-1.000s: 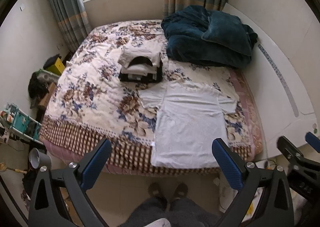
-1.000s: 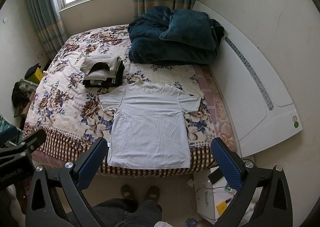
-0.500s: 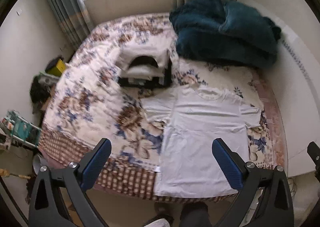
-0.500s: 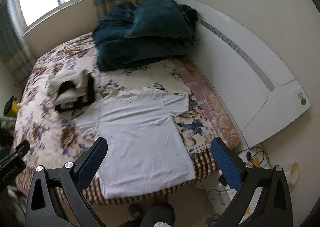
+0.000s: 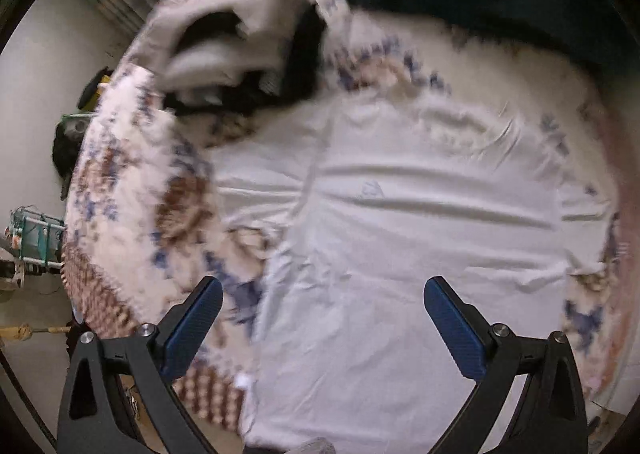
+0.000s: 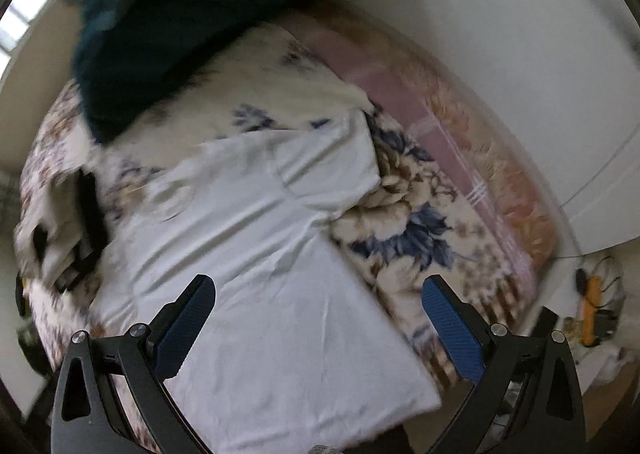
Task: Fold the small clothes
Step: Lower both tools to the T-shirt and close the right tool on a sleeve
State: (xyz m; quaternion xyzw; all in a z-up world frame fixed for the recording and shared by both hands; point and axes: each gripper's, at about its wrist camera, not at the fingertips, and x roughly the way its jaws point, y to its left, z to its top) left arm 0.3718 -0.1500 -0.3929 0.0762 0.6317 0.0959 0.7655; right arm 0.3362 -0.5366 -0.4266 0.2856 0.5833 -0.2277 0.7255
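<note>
Nothing on this white T-shirt (image 5: 400, 254) is folded yet — both sleeves lie spread and the hem hangs over the bed's (image 5: 132, 190) near edge. A stack of folded clothes (image 5: 240, 54) beside its collar suggests earlier pieces are done. The shirt is flat, faintly creased across the chest. The left gripper (image 5: 324, 318) and right gripper (image 6: 316, 314) hover above it, fingers wide apart, gripping nothing.
</note>
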